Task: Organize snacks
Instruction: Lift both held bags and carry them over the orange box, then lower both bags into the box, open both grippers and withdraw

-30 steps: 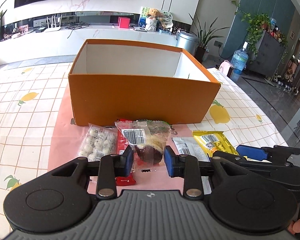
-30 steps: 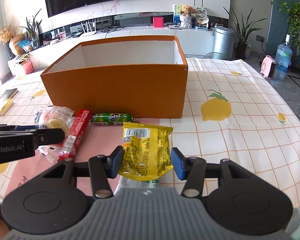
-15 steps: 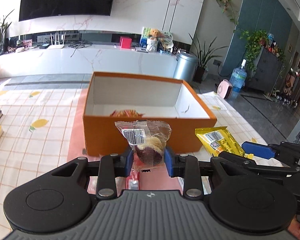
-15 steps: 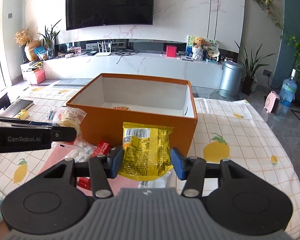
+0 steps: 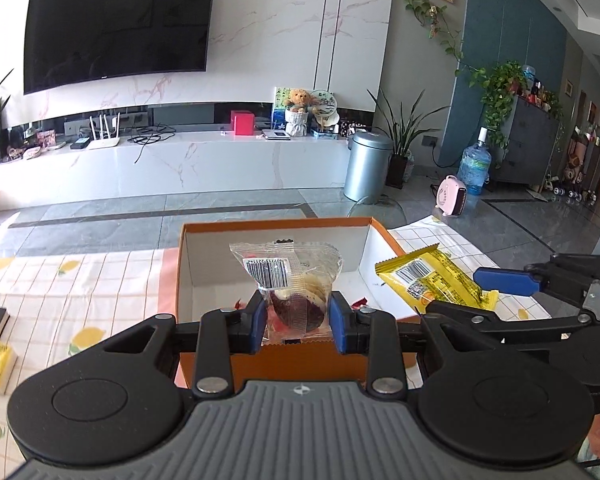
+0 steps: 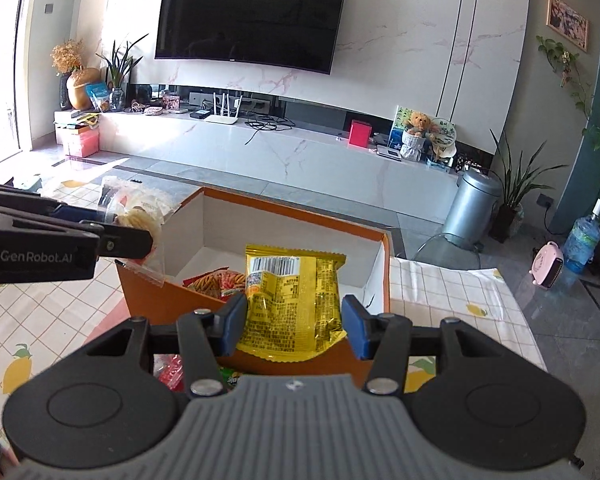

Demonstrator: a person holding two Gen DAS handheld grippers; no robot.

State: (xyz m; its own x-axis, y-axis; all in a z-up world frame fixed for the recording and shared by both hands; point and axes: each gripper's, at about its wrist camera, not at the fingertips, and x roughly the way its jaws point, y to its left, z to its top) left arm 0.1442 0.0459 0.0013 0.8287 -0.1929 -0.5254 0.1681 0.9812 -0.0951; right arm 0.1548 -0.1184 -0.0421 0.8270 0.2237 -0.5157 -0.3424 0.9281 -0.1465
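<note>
Carrying step: left gripper [image 5: 298,322] clamped on clear pastry pack [image 5: 290,286], right gripper [image 6: 294,326] clamped on yellow packet [image 6: 290,300], both raised over near wall of orange box [image 6: 386,276]. Red snack [image 6: 216,282] already inside. Next: advance over opening, lower, release.

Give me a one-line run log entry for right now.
left gripper: shut on clear pastry packet | right gripper: shut on yellow snack bag | both above orange box
</note>
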